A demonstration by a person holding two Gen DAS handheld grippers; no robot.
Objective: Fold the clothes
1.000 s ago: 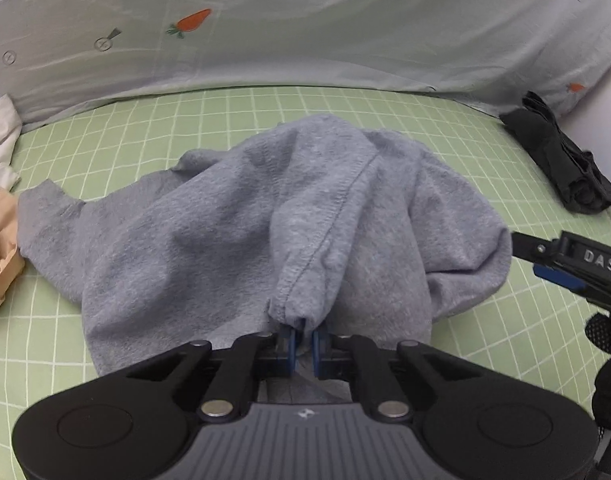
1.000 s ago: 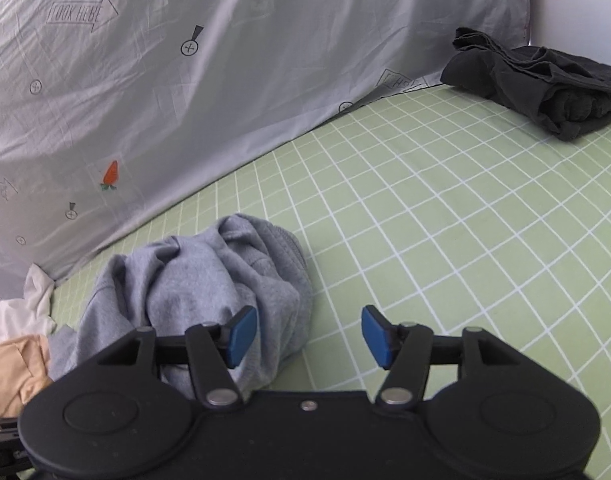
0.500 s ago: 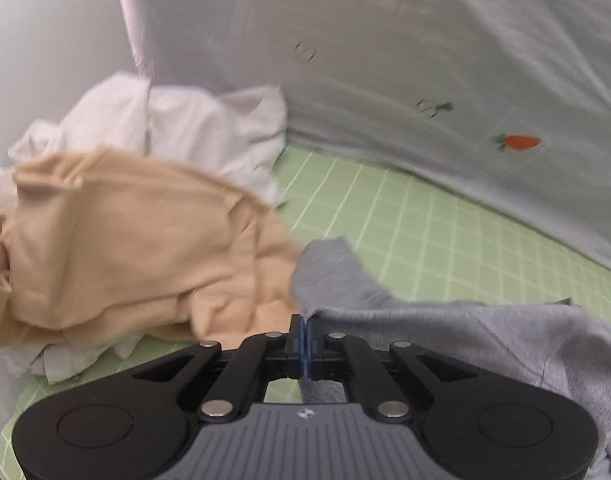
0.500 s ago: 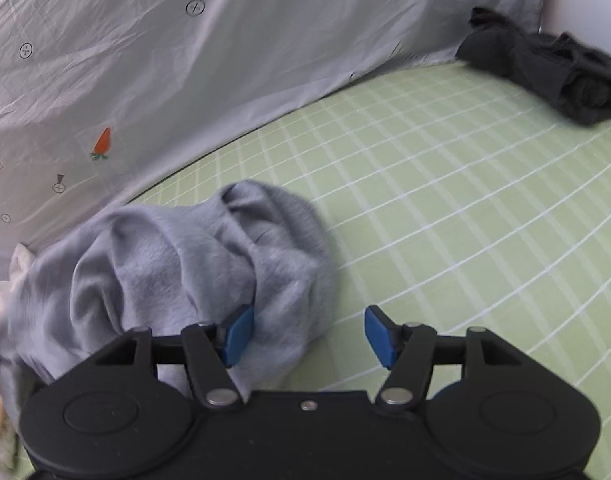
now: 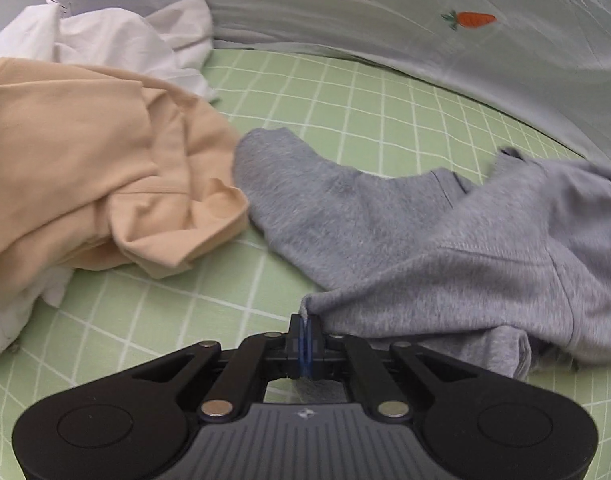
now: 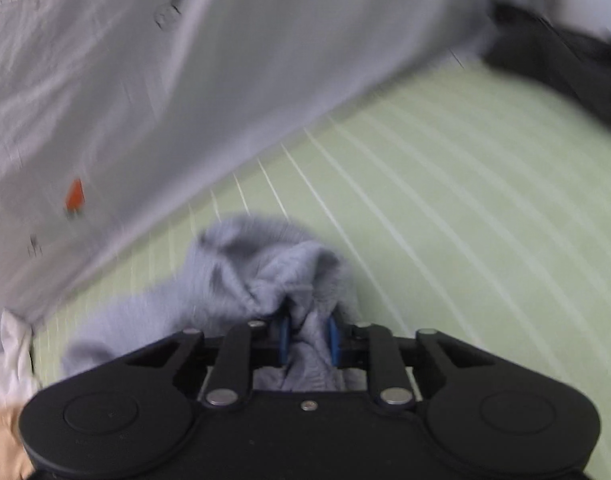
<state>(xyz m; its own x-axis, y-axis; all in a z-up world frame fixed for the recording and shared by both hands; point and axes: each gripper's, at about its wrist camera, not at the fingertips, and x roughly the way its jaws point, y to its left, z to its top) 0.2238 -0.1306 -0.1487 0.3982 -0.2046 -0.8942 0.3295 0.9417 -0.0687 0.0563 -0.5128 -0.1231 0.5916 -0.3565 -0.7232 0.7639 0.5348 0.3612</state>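
A grey sweatshirt [image 5: 445, 240] lies rumpled on the green checked sheet [image 5: 345, 92], one sleeve reaching left toward a beige garment. My left gripper [image 5: 305, 332] is shut on a corner of its edge, low over the sheet. In the blurred right wrist view the same grey sweatshirt [image 6: 245, 272] is bunched in front of my right gripper [image 6: 307, 340], whose blue pads [image 6: 283, 338] are closed on a thick fold of the fabric.
A beige garment [image 5: 85, 176] and white clothes [image 5: 105, 36] are piled at the left. A grey printed cloth [image 5: 425, 20] hangs along the back. Dark folded clothing [image 6: 557, 68] sits at the far right on the green sheet [image 6: 465, 220].
The right gripper went from open beside the sweatshirt to shut on a fold of it. The left gripper, still holding the edge, moved away from the beige pile and stretched the fabric.
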